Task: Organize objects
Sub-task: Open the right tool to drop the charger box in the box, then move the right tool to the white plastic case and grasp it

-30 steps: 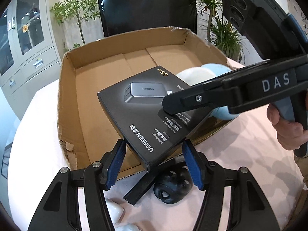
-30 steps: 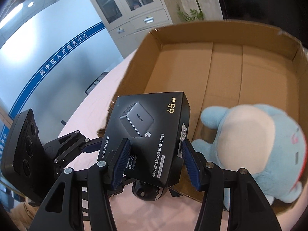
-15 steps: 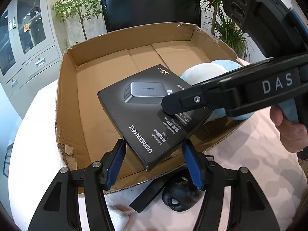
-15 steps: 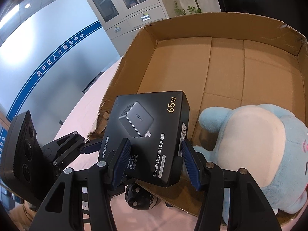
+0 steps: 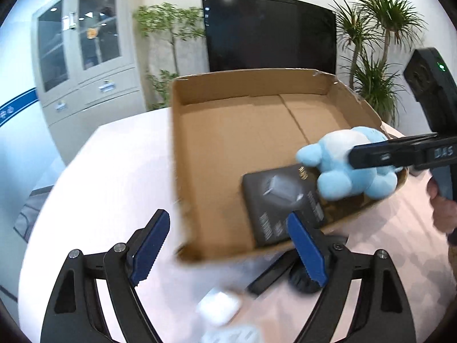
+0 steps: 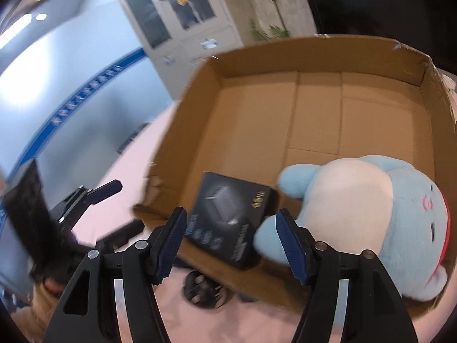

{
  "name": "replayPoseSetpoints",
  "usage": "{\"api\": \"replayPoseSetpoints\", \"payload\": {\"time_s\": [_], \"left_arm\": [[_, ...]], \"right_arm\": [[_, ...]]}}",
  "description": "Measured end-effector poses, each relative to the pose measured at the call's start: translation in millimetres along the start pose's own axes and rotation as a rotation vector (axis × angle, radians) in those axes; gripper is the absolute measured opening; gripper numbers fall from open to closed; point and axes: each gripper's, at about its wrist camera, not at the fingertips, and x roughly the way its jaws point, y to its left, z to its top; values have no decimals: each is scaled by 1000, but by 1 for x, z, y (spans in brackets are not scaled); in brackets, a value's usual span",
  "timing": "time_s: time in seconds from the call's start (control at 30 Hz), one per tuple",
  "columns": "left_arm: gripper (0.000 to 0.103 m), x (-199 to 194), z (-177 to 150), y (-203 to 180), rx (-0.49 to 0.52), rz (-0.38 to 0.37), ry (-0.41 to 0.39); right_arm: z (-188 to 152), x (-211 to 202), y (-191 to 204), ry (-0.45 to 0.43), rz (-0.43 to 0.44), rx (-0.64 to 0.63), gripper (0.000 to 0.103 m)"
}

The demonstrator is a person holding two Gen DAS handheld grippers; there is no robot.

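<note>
A black charger box [image 5: 281,203] [image 6: 228,217] lies flat inside the open cardboard carton [image 5: 228,137] [image 6: 314,108], by its near wall. A blue and white plush toy [image 5: 348,168] [image 6: 368,223] lies next to it in the carton's near right corner. My right gripper [image 6: 231,238] is open and empty, just above the carton's near wall over the charger box. My left gripper [image 5: 228,245] is open and empty, in front of the carton's near left corner. The right gripper's arm shows in the left wrist view [image 5: 400,154].
On the pink table in front of the carton lie a black round object [image 6: 204,288] [image 5: 302,281], a black flat bar [image 5: 268,277] and white items [image 5: 218,308]. A cabinet [image 5: 82,65], a dark screen [image 5: 268,31] and plants [image 5: 374,57] stand behind.
The right gripper opened and let go of the charger box, which now lies in the carton. Both grippers pulled back and the left one swung left and opened wider.
</note>
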Motion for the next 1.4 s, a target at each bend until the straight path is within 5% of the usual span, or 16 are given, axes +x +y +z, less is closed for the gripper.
{"api": "replayPoseSetpoints", "payload": {"time_s": [0.17, 0.37, 0.63, 0.83, 1.03, 1.4], "left_arm": [[85, -31, -62, 14, 0, -39, 113], [85, -43, -132, -10, -13, -44, 249], [84, -35, -149, -17, -63, -63, 253], [68, -28, -155, -11, -83, -131, 274], [64, -36, -160, -21, -36, -202, 267], [64, -44, -156, -95, 185, -365, 255]], "right_arm": [[-33, 4, 46, 82, 113, -133, 64], [-85, 61, 117, 260, 189, -314, 64], [-103, 129, 149, 399, 183, -376, 64], [-110, 153, 160, 466, 190, -416, 63], [-122, 126, 142, 483, 202, -436, 46], [-170, 42, 82, 457, 173, -472, 46]]}}
